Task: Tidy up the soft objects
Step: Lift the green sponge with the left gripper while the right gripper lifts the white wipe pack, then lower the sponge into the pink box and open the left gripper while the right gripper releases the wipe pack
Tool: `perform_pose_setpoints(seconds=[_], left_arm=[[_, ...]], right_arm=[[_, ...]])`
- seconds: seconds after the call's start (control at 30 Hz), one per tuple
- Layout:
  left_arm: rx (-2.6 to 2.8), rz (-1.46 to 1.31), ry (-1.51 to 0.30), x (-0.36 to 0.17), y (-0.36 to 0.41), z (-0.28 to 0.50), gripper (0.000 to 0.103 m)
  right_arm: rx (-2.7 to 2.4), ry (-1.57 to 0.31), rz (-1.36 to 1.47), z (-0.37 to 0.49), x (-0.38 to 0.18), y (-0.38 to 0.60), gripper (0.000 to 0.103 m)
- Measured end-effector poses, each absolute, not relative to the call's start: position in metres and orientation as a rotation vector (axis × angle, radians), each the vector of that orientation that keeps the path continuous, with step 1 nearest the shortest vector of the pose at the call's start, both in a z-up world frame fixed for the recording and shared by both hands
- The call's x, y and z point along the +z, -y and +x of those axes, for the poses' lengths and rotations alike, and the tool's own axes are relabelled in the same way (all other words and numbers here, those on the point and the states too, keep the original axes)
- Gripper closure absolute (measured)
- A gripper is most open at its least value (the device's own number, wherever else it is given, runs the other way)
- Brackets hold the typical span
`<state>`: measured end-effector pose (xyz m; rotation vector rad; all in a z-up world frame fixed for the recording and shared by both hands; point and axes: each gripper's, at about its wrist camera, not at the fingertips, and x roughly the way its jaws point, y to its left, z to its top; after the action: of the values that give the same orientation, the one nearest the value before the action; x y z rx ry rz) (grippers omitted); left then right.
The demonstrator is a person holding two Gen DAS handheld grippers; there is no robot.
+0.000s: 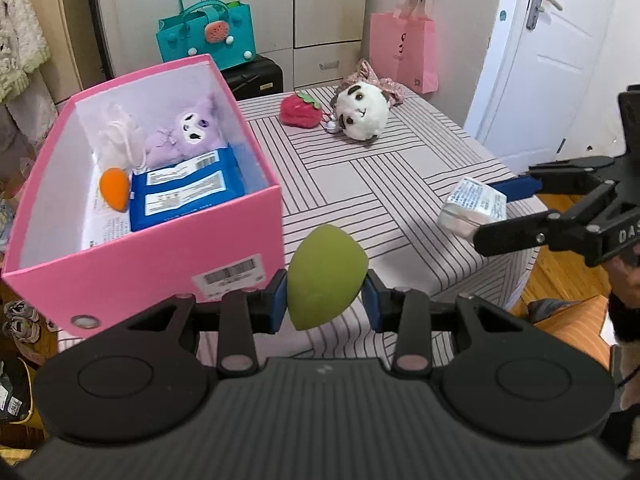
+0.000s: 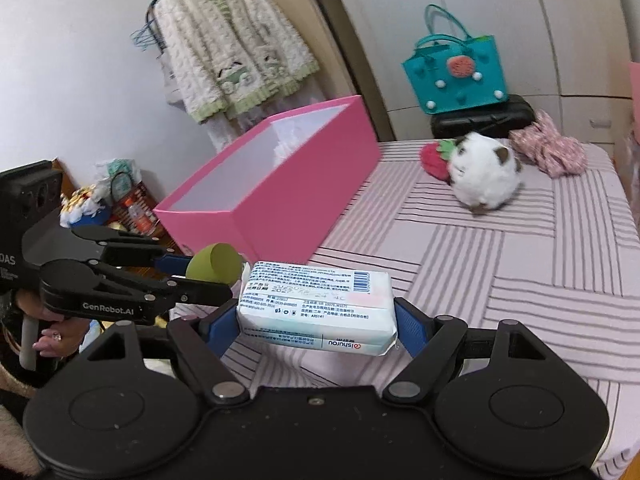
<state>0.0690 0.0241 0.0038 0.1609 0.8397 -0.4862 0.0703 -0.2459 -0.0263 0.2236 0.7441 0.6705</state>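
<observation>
My left gripper [image 1: 325, 298] is shut on a green egg-shaped sponge [image 1: 326, 276], held in the air just right of the pink box [image 1: 160, 256]. In the box lie a purple plush [image 1: 188, 132], an orange sponge [image 1: 115, 189], a blue pack [image 1: 188, 188] and a white mesh puff [image 1: 120, 132]. My right gripper [image 2: 318, 320] is shut on a white tissue pack [image 2: 316, 306], lifted above the striped bed [image 2: 520, 280]. From the right wrist view, the left gripper [image 2: 208, 276] with the green sponge [image 2: 216, 268] hangs close on the left. A white plush [image 1: 362, 114], a red strawberry toy [image 1: 300, 110] and a pink floral cloth [image 1: 380, 84] lie at the bed's far end.
A teal bag [image 1: 208, 36] stands on a black case [image 1: 256, 74] behind the bed, with a pink paper bag [image 1: 402, 52] beside it. The white door [image 1: 560, 60] is at right. A fluffy jacket [image 2: 228, 52] hangs behind the box. A person's hand [image 2: 48, 334] holds the left gripper.
</observation>
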Motion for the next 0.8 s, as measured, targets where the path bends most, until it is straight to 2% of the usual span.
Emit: perform_pose_setpoints(seconds=[0.23,0.43,0.8], left_arm=[[-0.553,0.088,-0.820,0.025,-0.062,0.059,0.065],[-0.511,0.081,-0.733,0.046,-0.085,0.061,0.065],[-0.391,0.134,-0.750,0.053,-0.122,0.125,0.064]], right_arm=[[0.720,-0.677,0.148,0.073,0.007,0.230,0.019],[0.737,-0.634,0.095,0.091,0.021,0.209,0.019],[0.819,-0.590,-0.028,0.152,0.053,0.154,0.019]])
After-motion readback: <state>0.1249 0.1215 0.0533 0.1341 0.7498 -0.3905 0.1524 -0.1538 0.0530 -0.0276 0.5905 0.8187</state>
